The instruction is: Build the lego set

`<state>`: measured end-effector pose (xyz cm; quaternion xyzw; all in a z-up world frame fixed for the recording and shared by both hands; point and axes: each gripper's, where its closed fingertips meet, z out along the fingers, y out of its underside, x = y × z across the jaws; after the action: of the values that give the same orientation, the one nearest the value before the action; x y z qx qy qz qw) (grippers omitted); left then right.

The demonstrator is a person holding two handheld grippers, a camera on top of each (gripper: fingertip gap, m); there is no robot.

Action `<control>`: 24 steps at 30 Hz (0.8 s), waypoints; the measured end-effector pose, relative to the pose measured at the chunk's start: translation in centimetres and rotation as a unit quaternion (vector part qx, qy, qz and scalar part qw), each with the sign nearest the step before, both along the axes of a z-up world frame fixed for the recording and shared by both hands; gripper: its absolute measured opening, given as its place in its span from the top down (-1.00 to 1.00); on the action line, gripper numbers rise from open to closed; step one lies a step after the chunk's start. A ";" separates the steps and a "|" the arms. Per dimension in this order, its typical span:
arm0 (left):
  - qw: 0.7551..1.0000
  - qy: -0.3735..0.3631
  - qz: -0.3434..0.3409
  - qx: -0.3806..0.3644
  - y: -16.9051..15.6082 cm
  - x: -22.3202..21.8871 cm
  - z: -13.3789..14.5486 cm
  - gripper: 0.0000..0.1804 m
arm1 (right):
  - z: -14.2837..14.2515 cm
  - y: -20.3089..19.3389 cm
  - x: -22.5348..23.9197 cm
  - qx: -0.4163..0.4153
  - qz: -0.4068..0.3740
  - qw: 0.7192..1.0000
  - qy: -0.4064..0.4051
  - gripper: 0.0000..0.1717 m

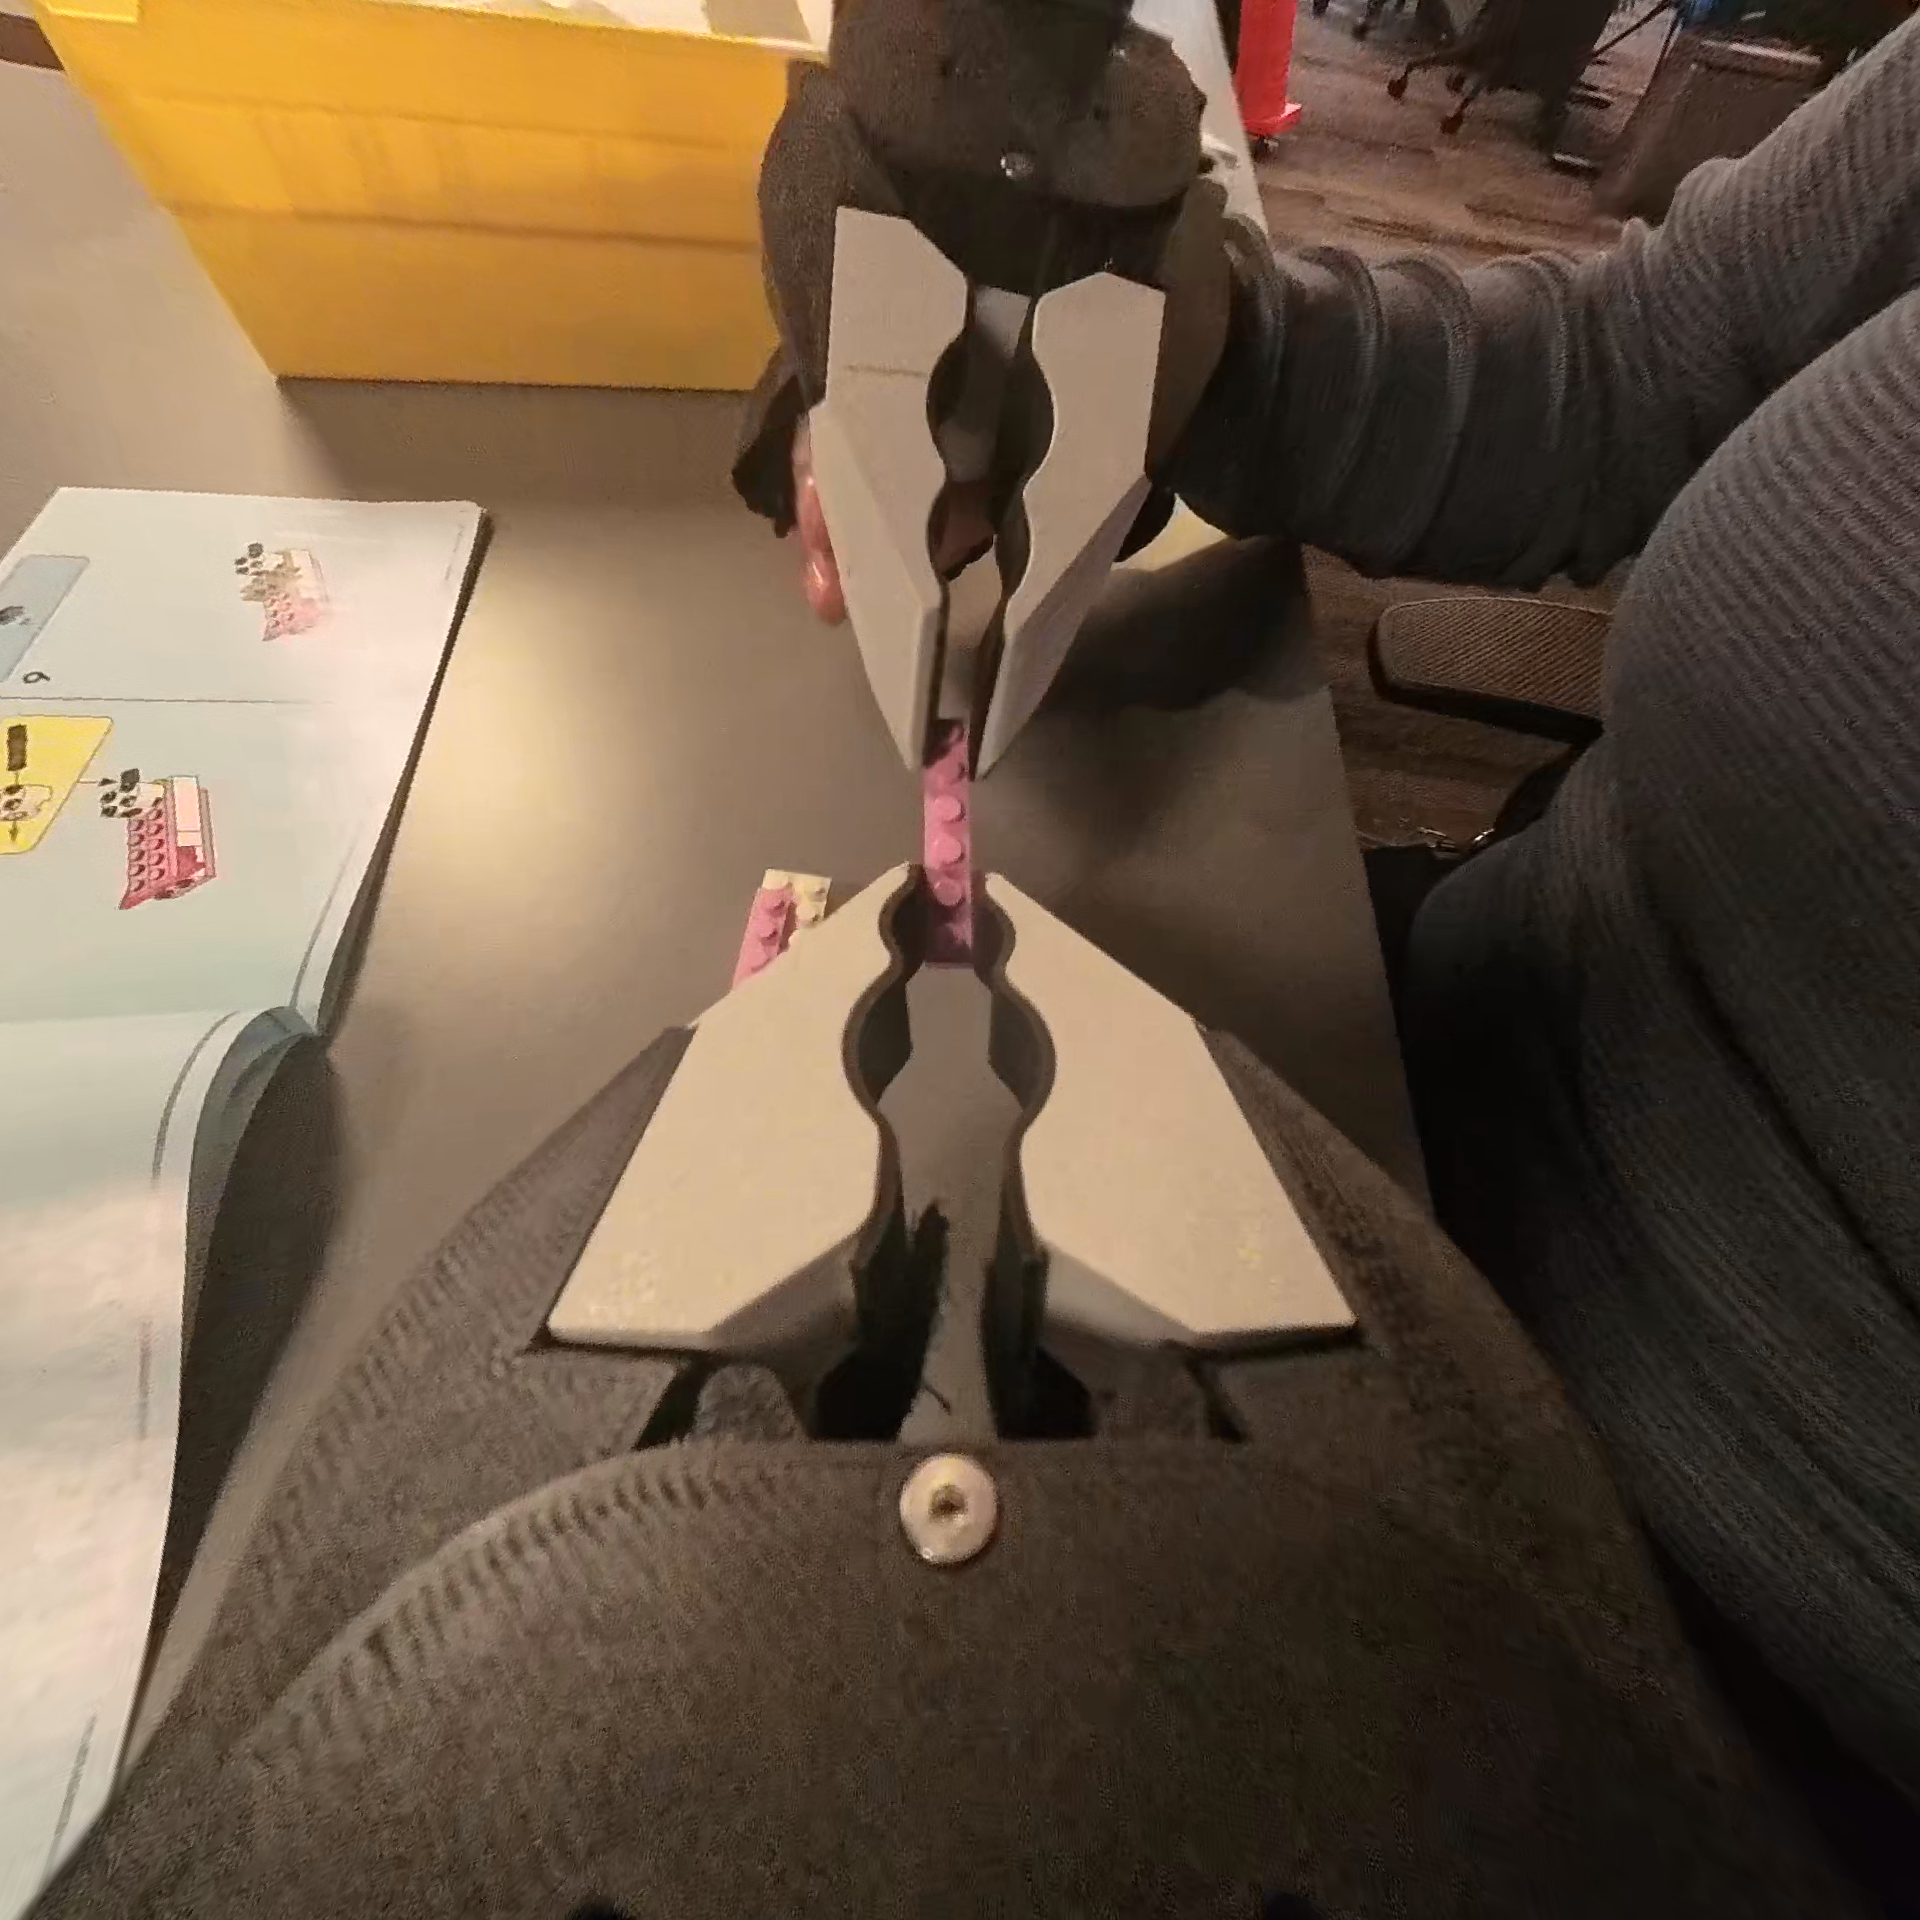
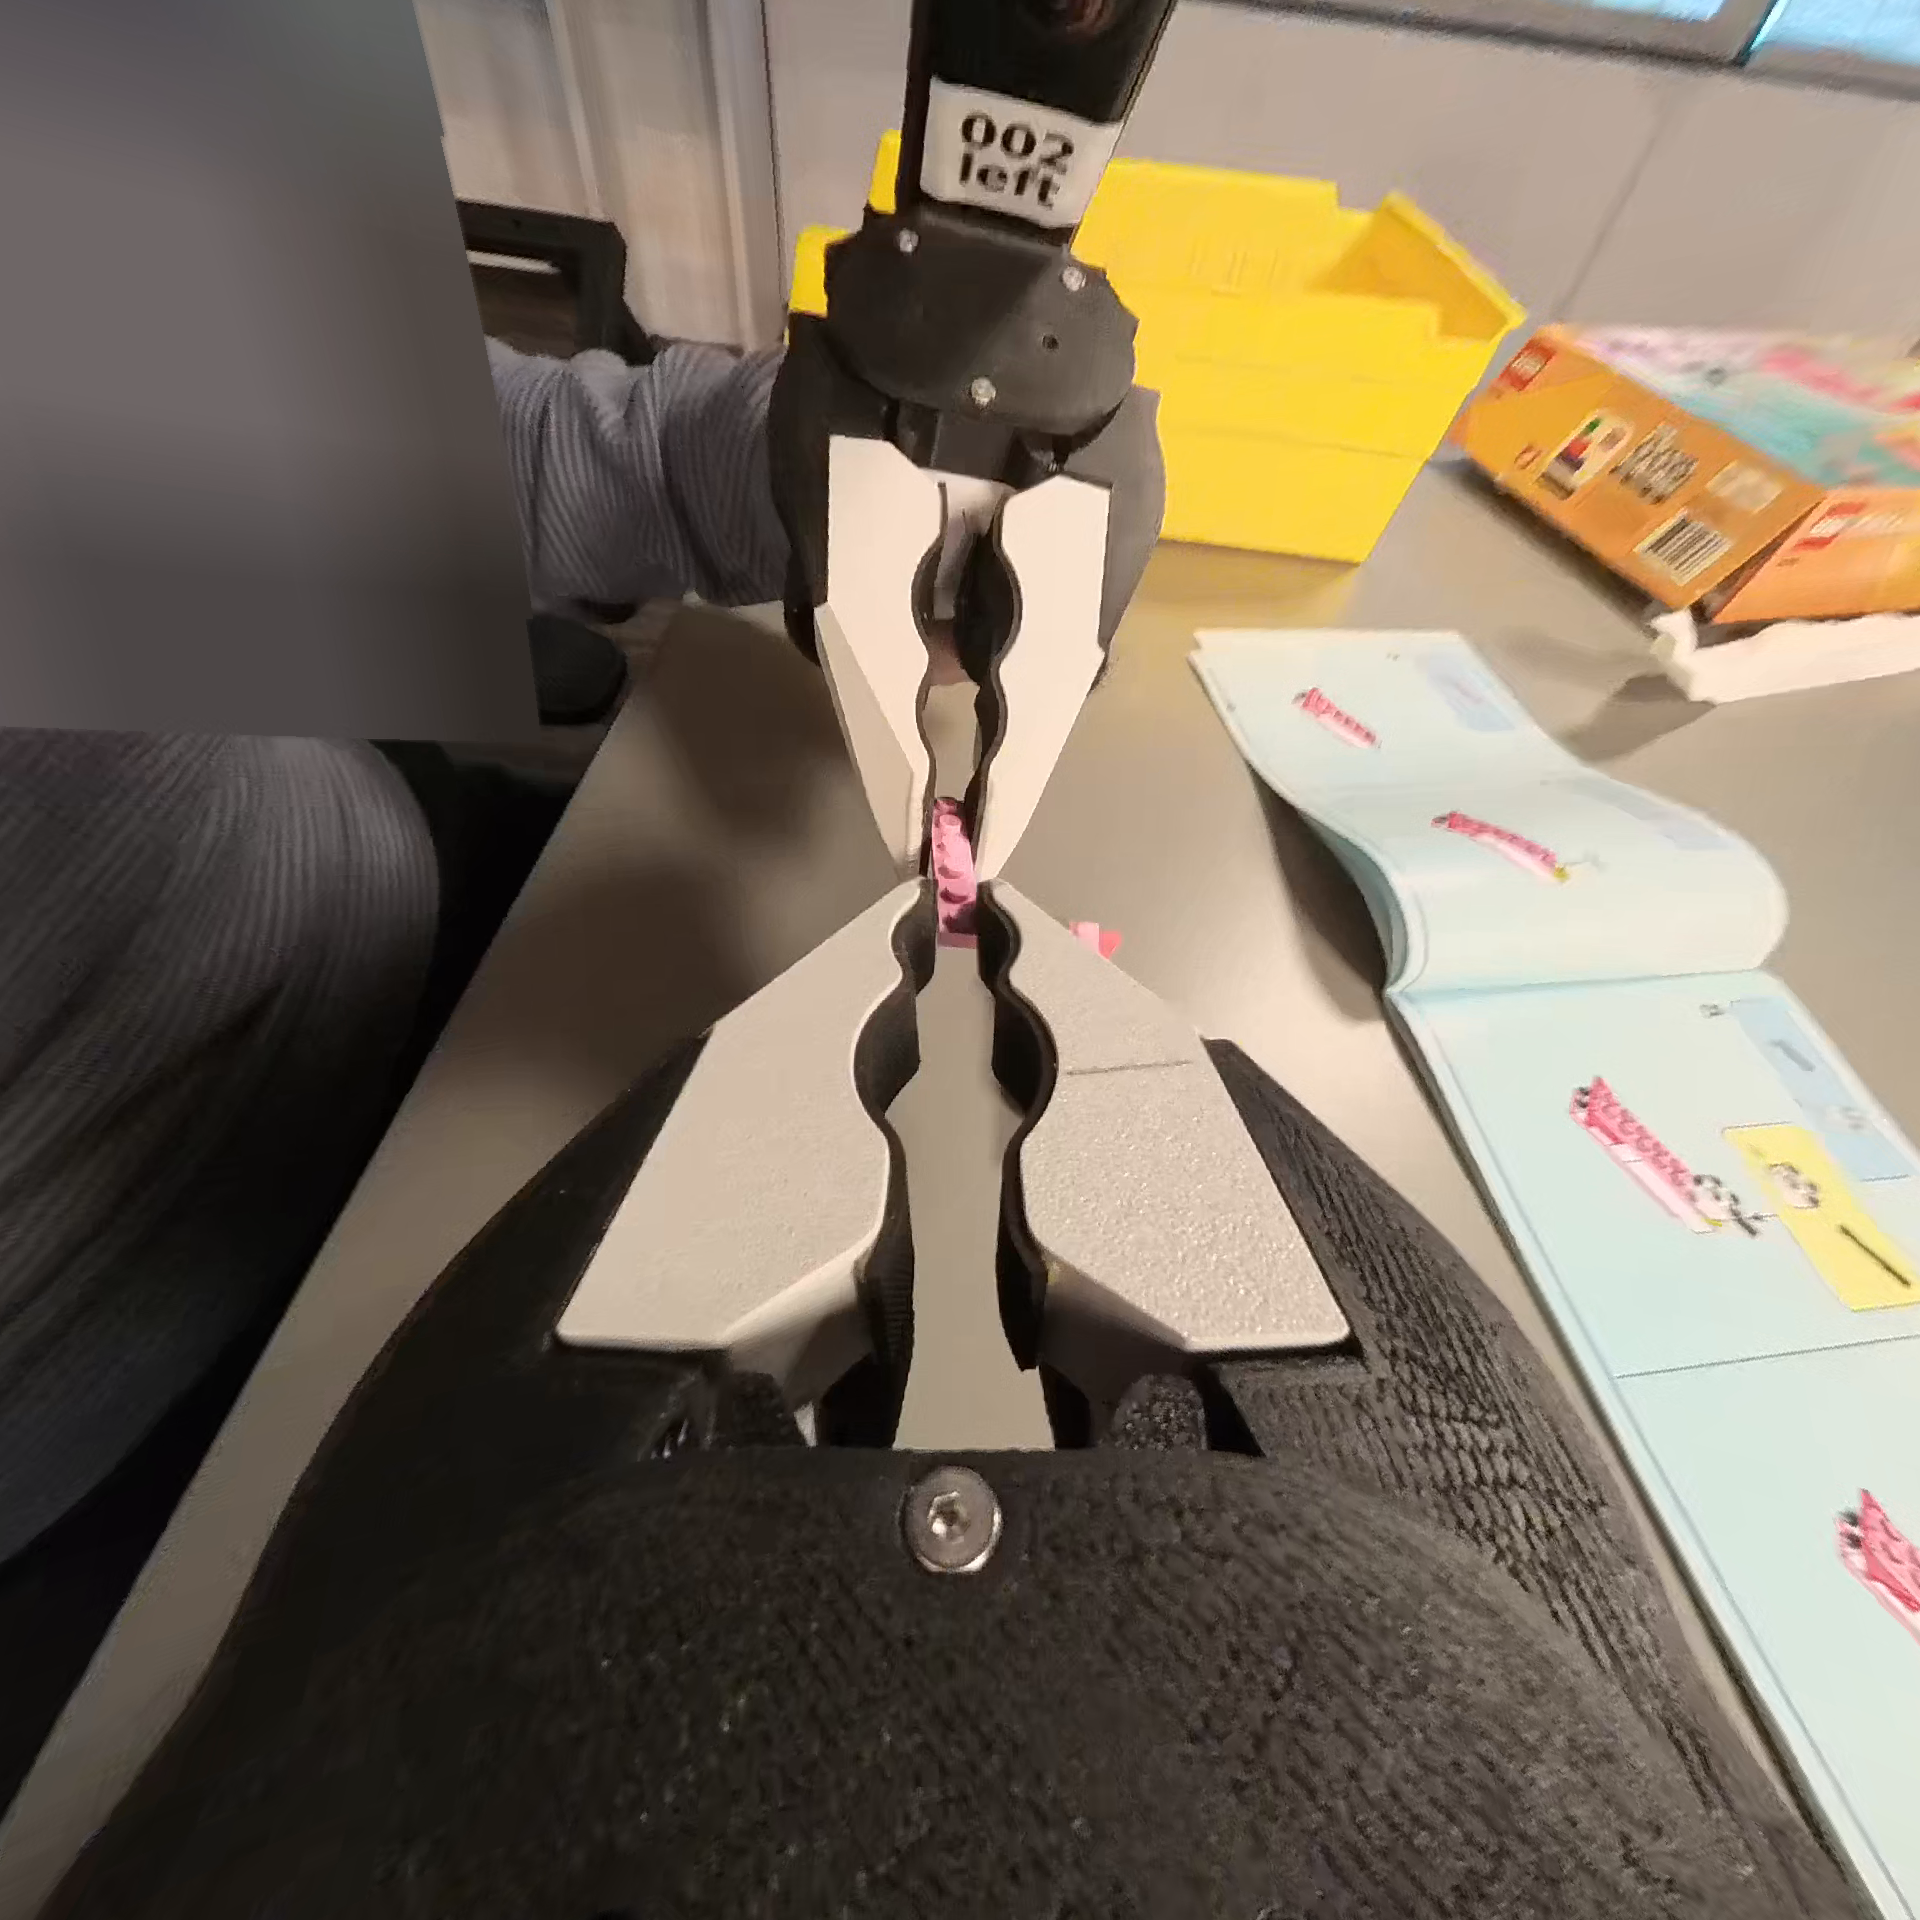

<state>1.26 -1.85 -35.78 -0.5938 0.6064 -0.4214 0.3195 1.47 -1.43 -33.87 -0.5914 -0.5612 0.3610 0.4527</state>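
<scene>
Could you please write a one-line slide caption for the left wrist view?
Left gripper and right gripper each pinch one end of a pink studded brick above the table.

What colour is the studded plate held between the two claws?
Pink; the studded plate shows best in the left wrist view.
</scene>
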 end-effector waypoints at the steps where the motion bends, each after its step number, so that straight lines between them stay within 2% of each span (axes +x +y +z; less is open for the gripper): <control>1: 1.000 0.000 0.006 -0.004 0.2 0.1 -0.1 0.93 | -0.2 0.2 0.1 -0.002 0.000 1.000 -0.004 0.94; 2: 1.000 -0.004 0.025 -0.004 0.7 0.1 -0.1 0.90 | -0.5 0.5 0.2 -0.001 -0.004 1.000 -0.009 0.94; 4: 0.998 0.014 0.059 0.002 1.9 -0.2 -0.7 0.46 | -1.1 1.3 0.6 0.001 -0.016 1.000 -0.019 0.95; 7: 0.995 0.081 0.063 0.021 2.9 -0.8 -2.6 0.25 | -2.4 2.0 1.0 0.006 -0.031 0.998 -0.045 0.95; 14: 0.991 0.130 0.024 0.031 4.2 -1.2 -5.1 0.37 | -3.5 2.7 0.8 0.007 -0.054 0.996 -0.064 0.95; 24: 0.991 0.125 0.014 0.054 4.4 -1.2 -5.2 0.59 | -4.0 2.9 0.2 0.005 -0.061 0.995 -0.079 0.96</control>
<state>0.06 2.58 -41.01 -0.6322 0.6548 -0.3061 0.2791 1.71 1.50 -37.87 -0.6492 -0.5598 0.2821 0.4308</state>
